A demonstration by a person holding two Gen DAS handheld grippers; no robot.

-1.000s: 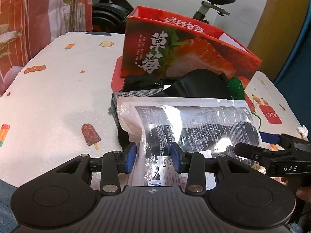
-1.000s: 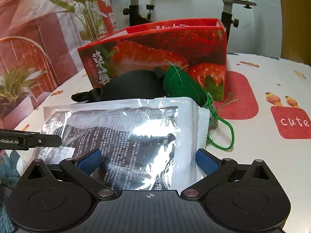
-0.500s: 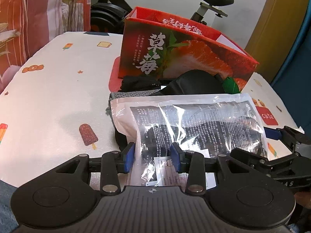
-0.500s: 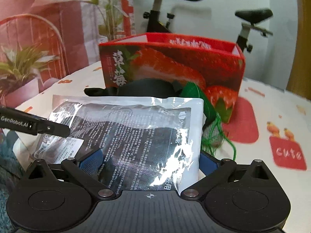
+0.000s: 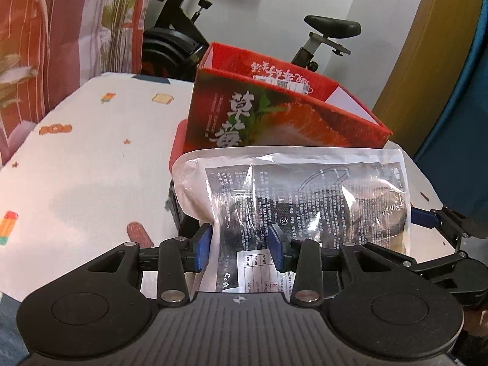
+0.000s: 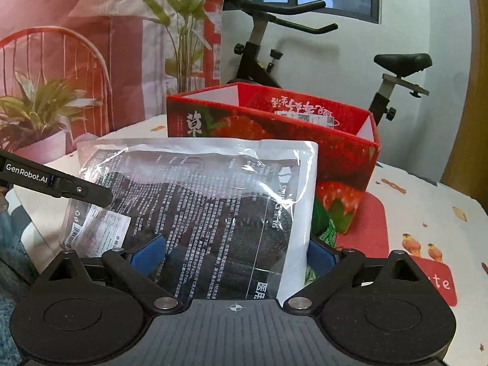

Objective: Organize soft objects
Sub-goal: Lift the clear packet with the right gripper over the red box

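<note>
A clear plastic packet (image 5: 305, 189) with dark fabric and printed text inside is held up off the table, just in front of the open red strawberry box (image 5: 274, 128). My left gripper (image 5: 241, 244) is shut on the packet's near left edge. My right gripper (image 6: 235, 253) straddles the packet (image 6: 213, 201); its jaws are closing, and the blue pads stand at the packet's two sides without visibly squeezing it. The left gripper's finger (image 6: 76, 187) shows on the packet's left side. A green net bundle (image 6: 326, 231) peeks out beside the box (image 6: 344, 158).
An exercise bike (image 5: 323, 30) stands behind the table, past the box. The patterned white tablecloth (image 5: 76, 158) stretches to the left. A potted plant (image 6: 39, 113) and a red printed curtain are at the far left. A dark soft item (image 5: 175, 207) lies under the packet.
The packet has risen and tipped up toward the box, and now hides the black items behind it. The right jaws have narrowed a little around it. The left grip is unchanged.
</note>
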